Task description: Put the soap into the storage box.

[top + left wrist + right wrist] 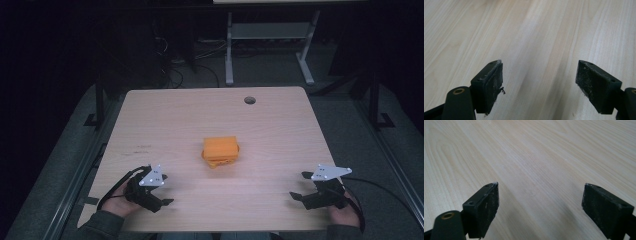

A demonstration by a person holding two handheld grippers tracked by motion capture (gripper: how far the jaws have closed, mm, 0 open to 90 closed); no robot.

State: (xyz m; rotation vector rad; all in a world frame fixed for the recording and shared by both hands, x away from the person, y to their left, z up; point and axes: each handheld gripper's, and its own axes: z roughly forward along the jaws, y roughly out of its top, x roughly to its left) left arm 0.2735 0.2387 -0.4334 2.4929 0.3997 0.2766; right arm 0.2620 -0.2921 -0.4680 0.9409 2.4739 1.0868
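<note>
Orange folded cloth (221, 151) lay at the frame's centre on the wooden table (175, 120); left gripper (162, 197) lower left and right gripper (301, 186) lower right both had jaws apart, empty.

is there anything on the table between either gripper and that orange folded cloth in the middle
Nothing visible. Bare wood lies between the left gripper and the orange cloth, and between the right gripper and it. Both grippers are open and empty, near the table edge.
</note>
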